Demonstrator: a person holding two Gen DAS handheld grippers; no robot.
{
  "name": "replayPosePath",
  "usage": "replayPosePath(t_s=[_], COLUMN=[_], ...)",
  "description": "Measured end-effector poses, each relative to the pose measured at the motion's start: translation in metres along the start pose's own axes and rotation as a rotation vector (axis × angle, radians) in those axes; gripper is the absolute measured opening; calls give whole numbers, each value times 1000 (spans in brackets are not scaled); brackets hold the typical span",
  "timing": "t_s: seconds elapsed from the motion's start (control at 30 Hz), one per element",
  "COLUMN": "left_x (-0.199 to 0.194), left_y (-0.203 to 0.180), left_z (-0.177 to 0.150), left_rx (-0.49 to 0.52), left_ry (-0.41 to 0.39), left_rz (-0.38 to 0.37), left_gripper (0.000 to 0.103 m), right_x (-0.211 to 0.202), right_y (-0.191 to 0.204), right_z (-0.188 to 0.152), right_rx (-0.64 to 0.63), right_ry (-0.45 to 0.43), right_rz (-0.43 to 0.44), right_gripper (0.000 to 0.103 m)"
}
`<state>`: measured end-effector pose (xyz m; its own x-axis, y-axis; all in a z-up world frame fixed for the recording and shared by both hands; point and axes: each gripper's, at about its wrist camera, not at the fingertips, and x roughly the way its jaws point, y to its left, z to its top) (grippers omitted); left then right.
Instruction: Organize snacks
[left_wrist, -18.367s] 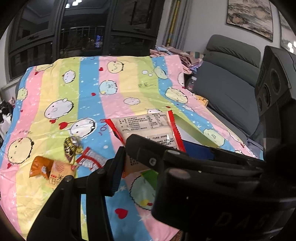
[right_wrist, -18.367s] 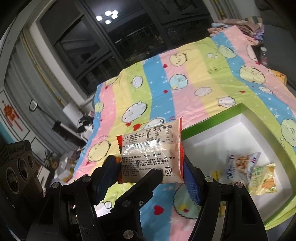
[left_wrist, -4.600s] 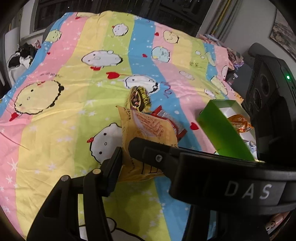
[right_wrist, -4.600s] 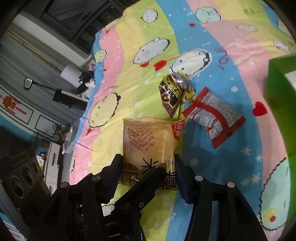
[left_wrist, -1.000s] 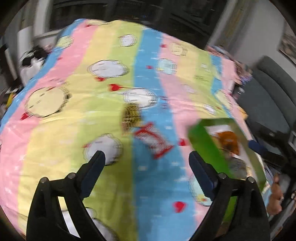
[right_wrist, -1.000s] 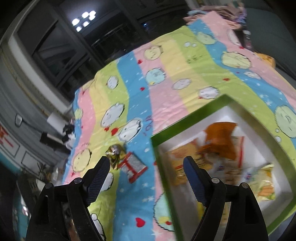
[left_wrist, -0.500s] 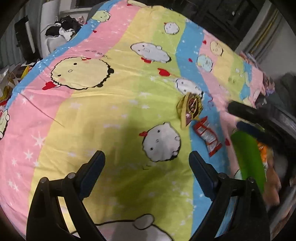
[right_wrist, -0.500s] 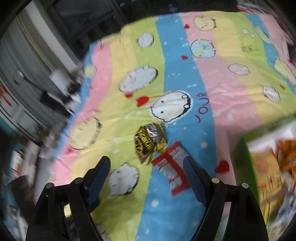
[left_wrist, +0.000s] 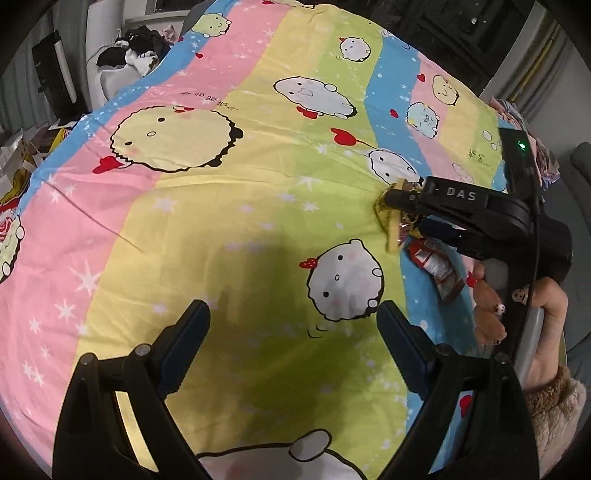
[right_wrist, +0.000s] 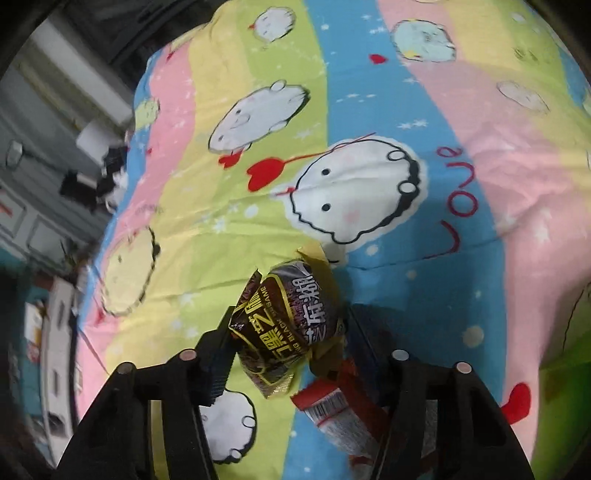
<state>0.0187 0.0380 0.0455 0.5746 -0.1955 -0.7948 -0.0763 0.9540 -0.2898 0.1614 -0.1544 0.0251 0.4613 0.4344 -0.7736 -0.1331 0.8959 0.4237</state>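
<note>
Right gripper (right_wrist: 286, 341) jaws closing around black sesame packet (right_wrist: 284, 328) on bedspread (left_wrist: 229, 206), left gripper (left_wrist: 291, 334) jaws wide, empty

The striped bedsheet (left_wrist: 229, 206) is soft matt cloth, lightly creased. The dark sesame packet (right_wrist: 284, 325) is glossy crinkled foil — the red packet (right_wrist: 340, 410) near it, shiny plastic film. Both grippers look matt black plastic; the sleeve (left_wrist: 554, 417) is fuzzy fleece.

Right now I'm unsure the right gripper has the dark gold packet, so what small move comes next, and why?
Probably finish the squeeze before lifting. The right gripper is closing around the dark gold packet, which still lies on the bedspread touching the red packet. The left gripper is open and empty.
</note>
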Motion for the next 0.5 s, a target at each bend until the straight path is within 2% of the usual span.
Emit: replayPosePath(t_s=[0.1,0.33,0.5], left_x=[0,-8,-9], left_y=[1,4,6], left_z=[0,1,2], left_rx=[-9,-16,-31], left_ry=[6,-19,-8], left_rz=[-7,9,-16], left_gripper=[92,92,91], right_x=[-8,-55,-74], right_y=[1,20,26], right_z=[-3,-27,-63], right_rx=[11,-20,-54], right_ry=[-16,-38,40], right_rz=[10,67,-9], right_gripper=[46,45,45])
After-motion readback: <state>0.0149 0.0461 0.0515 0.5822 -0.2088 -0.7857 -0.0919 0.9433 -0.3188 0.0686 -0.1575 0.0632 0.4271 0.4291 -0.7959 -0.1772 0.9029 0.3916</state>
